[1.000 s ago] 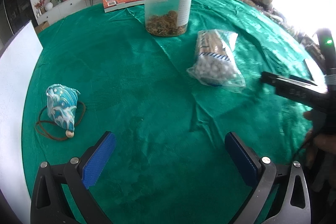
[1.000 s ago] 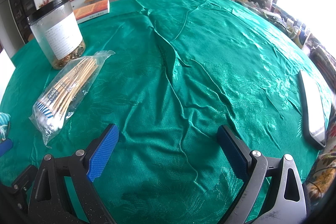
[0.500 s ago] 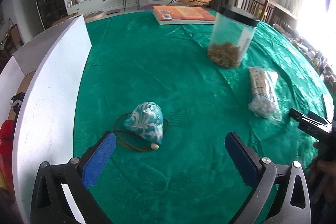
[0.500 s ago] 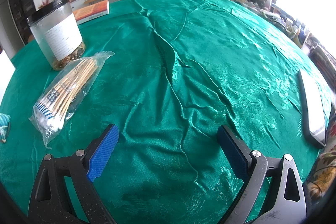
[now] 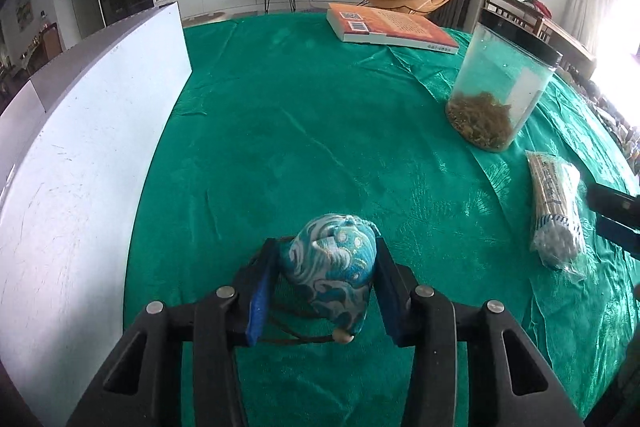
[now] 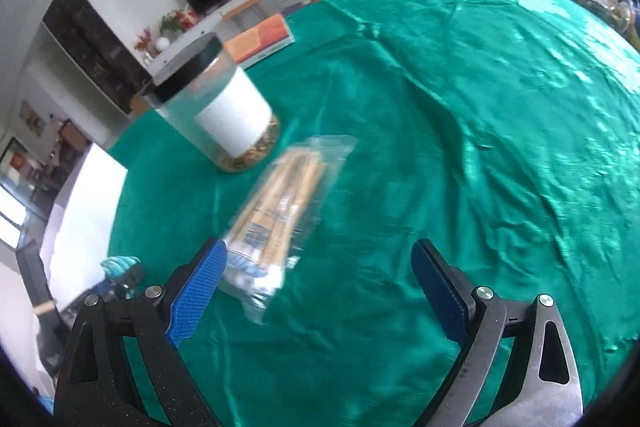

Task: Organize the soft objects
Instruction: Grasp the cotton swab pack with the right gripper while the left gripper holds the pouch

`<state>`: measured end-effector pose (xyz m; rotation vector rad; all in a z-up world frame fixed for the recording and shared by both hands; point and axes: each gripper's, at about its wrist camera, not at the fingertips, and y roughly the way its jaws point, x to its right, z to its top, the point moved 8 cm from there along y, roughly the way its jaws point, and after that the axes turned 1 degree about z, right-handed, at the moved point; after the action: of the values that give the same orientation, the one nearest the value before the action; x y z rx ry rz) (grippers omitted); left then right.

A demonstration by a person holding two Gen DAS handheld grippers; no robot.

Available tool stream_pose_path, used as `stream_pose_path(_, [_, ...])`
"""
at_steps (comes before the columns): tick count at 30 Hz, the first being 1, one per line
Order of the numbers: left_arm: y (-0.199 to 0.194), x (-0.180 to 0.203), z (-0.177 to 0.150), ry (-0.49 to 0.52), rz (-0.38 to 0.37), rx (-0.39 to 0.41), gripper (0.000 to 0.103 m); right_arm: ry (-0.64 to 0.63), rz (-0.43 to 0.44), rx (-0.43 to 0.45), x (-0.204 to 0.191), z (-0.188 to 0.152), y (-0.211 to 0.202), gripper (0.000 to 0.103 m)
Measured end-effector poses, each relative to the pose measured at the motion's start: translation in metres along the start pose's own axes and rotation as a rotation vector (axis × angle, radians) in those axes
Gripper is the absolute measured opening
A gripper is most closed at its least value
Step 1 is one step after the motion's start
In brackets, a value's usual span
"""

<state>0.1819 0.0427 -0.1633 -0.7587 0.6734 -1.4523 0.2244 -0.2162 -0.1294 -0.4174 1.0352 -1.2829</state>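
Observation:
A small blue wave-patterned cloth pouch (image 5: 332, 267) with a brown cord lies on the green tablecloth (image 5: 300, 127). My left gripper (image 5: 325, 247) straddles it with its jaws closing, and both blue pads touch the pouch's sides. In the right wrist view the pouch (image 6: 120, 263) shows at the far left, blurred. A clear bag of cotton swabs (image 6: 276, 211) lies just ahead of my right gripper (image 6: 320, 255), which is open with its left pad close to the bag's near end. In the left wrist view the same bag (image 5: 554, 203) lies at the right.
A clear jar with a black lid (image 5: 500, 87) stands beyond the bag, also seen as the jar (image 6: 224, 107). An orange book (image 5: 392, 29) lies at the far side. A white upright board (image 5: 80, 167) borders the table on the left.
My left gripper came up to the pouch and narrowed from wide open around it. The right gripper swung left towards the swab bag, and its view is now tilted and blurred.

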Motion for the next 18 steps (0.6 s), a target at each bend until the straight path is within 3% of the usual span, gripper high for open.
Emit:
stream_pose_path(2, [-0.007,0.003,-0.001,0.0,-0.019,0.005,0.045,-0.039,-0.031,-0.055,-0.021,0.001,0.03,0.095])
stream_pose_path(4, [-0.013,0.007,-0.003,0.004,-0.04,0.009,0.045,-0.129,-0.115,-0.091,-0.035,-0.002,0.054,0.097])
stream_pose_path(5, [-0.017,0.009,-0.004,0.002,-0.048,0.012,0.045,-0.207,-0.185,-0.076,-0.041,-0.001,0.058,0.094])
stream_pose_path(7, [-0.021,0.012,-0.004,-0.009,-0.073,0.018,0.045,-0.271,-0.243,-0.065,-0.042,0.0,0.062,0.085])
stream_pose_path(8, [-0.023,0.012,-0.004,-0.016,-0.085,0.021,0.045,-0.291,-0.266,-0.046,-0.041,0.003,0.059,0.058])
stream_pose_path(9, [-0.025,0.014,-0.004,-0.025,-0.102,0.023,0.045,-0.294,-0.257,-0.039,-0.039,0.006,0.056,0.044])
stream_pose_path(18, [-0.075,0.024,0.011,-0.084,-0.238,0.092,0.045,-0.221,-0.182,0.103,-0.02,0.035,-0.013,0.04])
